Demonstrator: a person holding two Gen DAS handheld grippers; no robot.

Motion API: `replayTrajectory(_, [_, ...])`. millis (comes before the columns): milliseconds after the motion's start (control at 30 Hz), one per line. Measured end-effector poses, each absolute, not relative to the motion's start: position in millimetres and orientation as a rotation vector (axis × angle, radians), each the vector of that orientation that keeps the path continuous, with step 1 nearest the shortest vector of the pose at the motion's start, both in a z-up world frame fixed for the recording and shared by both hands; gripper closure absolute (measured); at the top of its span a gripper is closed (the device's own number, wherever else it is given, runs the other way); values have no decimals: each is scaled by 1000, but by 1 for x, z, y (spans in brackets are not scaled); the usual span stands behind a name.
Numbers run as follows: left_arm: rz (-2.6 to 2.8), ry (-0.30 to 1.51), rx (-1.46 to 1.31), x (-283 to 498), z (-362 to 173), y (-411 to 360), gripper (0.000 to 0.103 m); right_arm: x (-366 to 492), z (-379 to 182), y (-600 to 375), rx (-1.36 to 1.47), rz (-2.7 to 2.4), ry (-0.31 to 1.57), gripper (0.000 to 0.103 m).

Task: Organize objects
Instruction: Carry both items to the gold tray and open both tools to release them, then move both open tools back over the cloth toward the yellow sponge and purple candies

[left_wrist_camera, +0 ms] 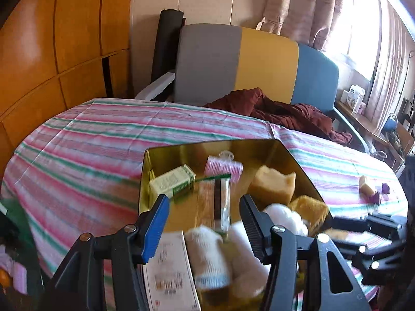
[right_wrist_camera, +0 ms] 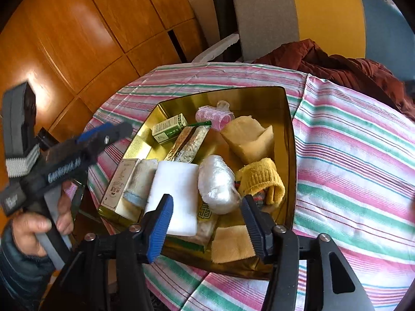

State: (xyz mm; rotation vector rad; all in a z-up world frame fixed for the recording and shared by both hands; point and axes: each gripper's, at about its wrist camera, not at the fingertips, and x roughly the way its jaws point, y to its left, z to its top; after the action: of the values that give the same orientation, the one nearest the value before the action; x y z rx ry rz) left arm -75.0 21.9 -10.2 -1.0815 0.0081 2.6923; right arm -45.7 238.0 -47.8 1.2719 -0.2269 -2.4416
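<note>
Currently, your right gripper [right_wrist_camera: 207,215] hangs parted and empty above the white sponge [right_wrist_camera: 176,191] in the gold tray [right_wrist_camera: 290,140]. Left gripper [left_wrist_camera: 203,216], likewise parted, is probably farther off.

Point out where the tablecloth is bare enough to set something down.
The striped tablecloth lies bare right of the gold tray, below the maroon garment, and again left of the tray toward the wooden wall panels. The tray itself is crowded with items.

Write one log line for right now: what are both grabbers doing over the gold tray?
left gripper: open, empty | right gripper: open, empty | gold tray: filled, on striped tablecloth | pink hair roller: inside tray
</note>
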Motion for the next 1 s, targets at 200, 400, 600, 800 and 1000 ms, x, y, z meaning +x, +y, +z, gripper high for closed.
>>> replayTrajectory(200, [2726,15,-1045,-48,-1,26,46,-31,-36,237,1237,-2486,-199,35])
replayTrajectory(400, [2740,52,-997,-32,9,37,46,-19,-28,237,1210,-2517,-180,30])
replayTrajectory(600, [2722,93,-962,-18,16,50,46,-9,-20,245,1185,-2555,-180,25])
replayTrajectory(800, [2679,124,-950,-9,18,64,46,-2,-13,261,1160,-2605,-201,22])
replayTrajectory(1000, [2640,153,-939,-3,21,80,46,1,-12,292,1179,-2675,-249,22])
